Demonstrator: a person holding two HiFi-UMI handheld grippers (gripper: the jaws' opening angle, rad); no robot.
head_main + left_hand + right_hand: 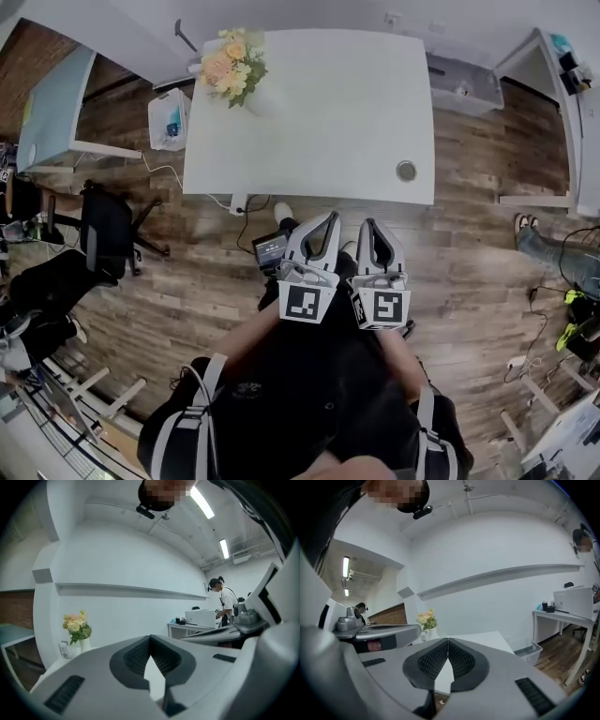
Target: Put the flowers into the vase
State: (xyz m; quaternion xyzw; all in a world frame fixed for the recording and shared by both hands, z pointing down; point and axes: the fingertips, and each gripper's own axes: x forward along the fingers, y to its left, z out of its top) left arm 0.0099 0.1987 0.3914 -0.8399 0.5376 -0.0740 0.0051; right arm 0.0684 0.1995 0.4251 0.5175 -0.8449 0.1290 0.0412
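— What do the jaws hold?
— Nothing: the left gripper [150, 638] and the right gripper [448, 640] are each closed up, empty.
— And the flowers [230, 64]?
— In the vase [263, 99] at the table's [328, 122] far left corner. Only the head view shows both grippers well short of it, over the floor [187, 281].

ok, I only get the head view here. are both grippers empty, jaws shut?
Observer: Left gripper: its own view shows the jaws together with nothing between them.
Operator: and the right?
Observer: Right gripper is the same, jaws together and empty.
Operator: are the flowers seated?
Observer: Seen from the side, the flowers stand upright in the white vase.
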